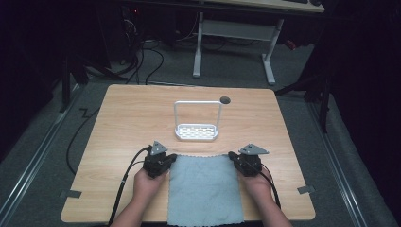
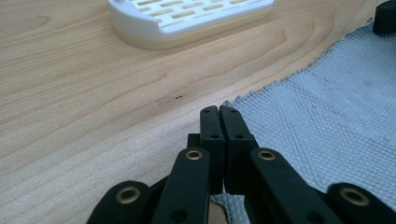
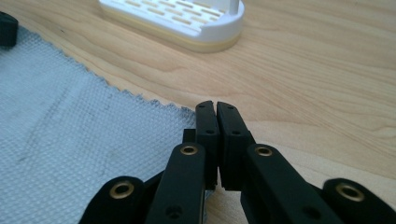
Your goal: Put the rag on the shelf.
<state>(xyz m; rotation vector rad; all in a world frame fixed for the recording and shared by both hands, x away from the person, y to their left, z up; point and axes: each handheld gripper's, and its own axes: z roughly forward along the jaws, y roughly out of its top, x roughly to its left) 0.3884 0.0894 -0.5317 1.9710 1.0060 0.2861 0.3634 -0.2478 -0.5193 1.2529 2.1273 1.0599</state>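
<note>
Dark floor and cables surround the wooden table [image 1: 118, 142], which is bare except for three things. Lying flat at 6 o'clock on the table is a grey cloth [image 1: 204, 189], and its near edge hangs a little over the table's front rim. At 12 o'clock from the cloth, a bit apart, stands a white slotted rack [image 1: 196, 131] with a tall thin handle.

Both claws are closed on the cloth's far corners. The left gripper [image 1: 171, 157] pinches the corner at 10 o'clock of the cloth, and the right gripper [image 1: 232, 156] pinches the corner at 2 o'clock. In the gripper views the jaws stand tight together, with the fabric edge going in under them.

I judge the hold as thin: each pinch takes just the corner's tip, so a quick lift can pull the zigzag edge out of one claw, and the cloth then swings to one side. If the hands carry the corners forward toward 12 o'clock, the fabric can catch the rack's handle and tip it or push it.

Free room is wide at 9 and 3 o'clock. Toward 6 o'clock the room ends soon at the table rim and the person's forearms.
</note>
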